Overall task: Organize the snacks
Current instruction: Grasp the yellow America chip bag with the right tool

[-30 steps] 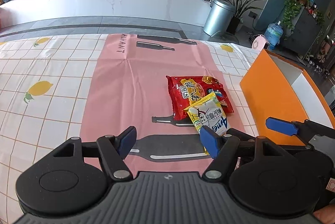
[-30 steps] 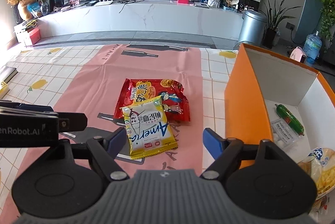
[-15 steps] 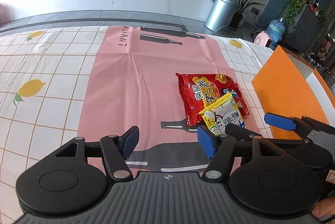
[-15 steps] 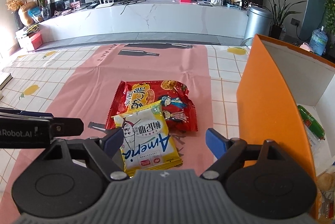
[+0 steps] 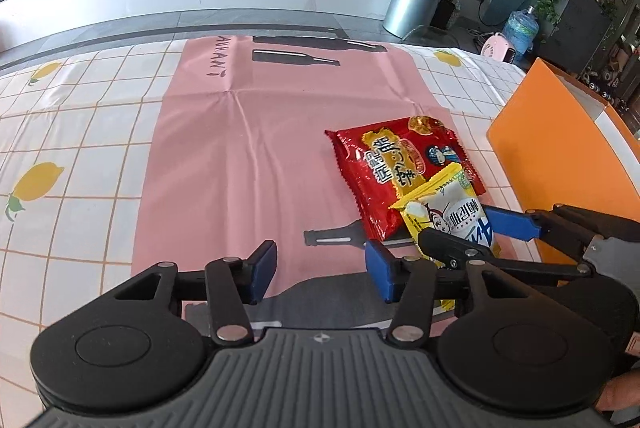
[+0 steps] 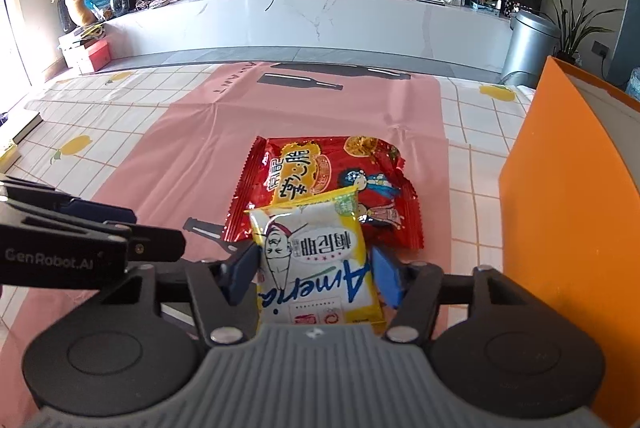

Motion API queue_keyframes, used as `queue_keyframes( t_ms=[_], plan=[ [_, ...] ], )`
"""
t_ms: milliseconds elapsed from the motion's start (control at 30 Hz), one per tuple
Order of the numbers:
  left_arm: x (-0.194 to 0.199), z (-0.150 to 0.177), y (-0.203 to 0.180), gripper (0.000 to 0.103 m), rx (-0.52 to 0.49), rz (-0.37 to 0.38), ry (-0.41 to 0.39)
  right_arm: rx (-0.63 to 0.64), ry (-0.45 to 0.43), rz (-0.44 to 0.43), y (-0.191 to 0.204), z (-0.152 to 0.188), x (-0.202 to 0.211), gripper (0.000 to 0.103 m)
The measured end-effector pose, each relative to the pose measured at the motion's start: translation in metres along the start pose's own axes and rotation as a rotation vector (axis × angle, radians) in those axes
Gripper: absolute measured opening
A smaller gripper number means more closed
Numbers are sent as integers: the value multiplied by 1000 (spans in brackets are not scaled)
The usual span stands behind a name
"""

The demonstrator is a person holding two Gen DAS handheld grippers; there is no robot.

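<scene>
A yellow snack packet lies flat on the pink mat, its far end overlapping a red snack packet. My right gripper straddles the yellow packet's near half; its jaws are closing, with the blue pads right at the packet's side edges and no buckling in the wrapper. In the left wrist view the yellow packet and red packet lie to the right. My left gripper hovers over bare mat, jaws closing on nothing. The right gripper reaches in beside it.
An orange box with white inner walls stands at the right edge of the table, close to the packets; it appears as the orange box in the left view. A lemon-print checked tablecloth lies under the mat.
Both grippers moved forward and lower toward the packets. The right jaws narrowed until they flank the yellow packet. The left jaws narrowed over the mat.
</scene>
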State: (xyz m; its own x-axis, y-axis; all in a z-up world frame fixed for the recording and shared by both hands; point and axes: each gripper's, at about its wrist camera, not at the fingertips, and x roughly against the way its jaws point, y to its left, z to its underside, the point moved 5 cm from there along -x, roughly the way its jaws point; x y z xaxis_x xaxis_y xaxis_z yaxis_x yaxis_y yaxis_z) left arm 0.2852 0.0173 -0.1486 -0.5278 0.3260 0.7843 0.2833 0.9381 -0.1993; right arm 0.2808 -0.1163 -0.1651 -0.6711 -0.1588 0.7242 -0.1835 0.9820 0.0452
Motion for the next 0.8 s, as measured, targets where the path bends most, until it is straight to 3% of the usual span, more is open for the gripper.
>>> queue_keyframes(
  t_ms=[267, 433, 633, 667, 800],
  plan=[
    [-24, -16, -20, 52, 9, 57, 9, -5, -41, 116, -11, -2, 11, 50],
    [-35, -14, -26, 52, 24, 69, 7, -46, -27, 128, -24, -1, 7, 50],
    [-36, -14, -29, 21, 27, 66, -5, -58, -23, 129, -28, 1, 5, 50],
    [-36, -14, -29, 11, 32, 61, -6, -56, -23, 129, -27, 1, 5, 50],
    [-33, -13, -25, 5, 62, 34, -6, -58, -24, 130, -28, 2, 6, 50]
  ],
)
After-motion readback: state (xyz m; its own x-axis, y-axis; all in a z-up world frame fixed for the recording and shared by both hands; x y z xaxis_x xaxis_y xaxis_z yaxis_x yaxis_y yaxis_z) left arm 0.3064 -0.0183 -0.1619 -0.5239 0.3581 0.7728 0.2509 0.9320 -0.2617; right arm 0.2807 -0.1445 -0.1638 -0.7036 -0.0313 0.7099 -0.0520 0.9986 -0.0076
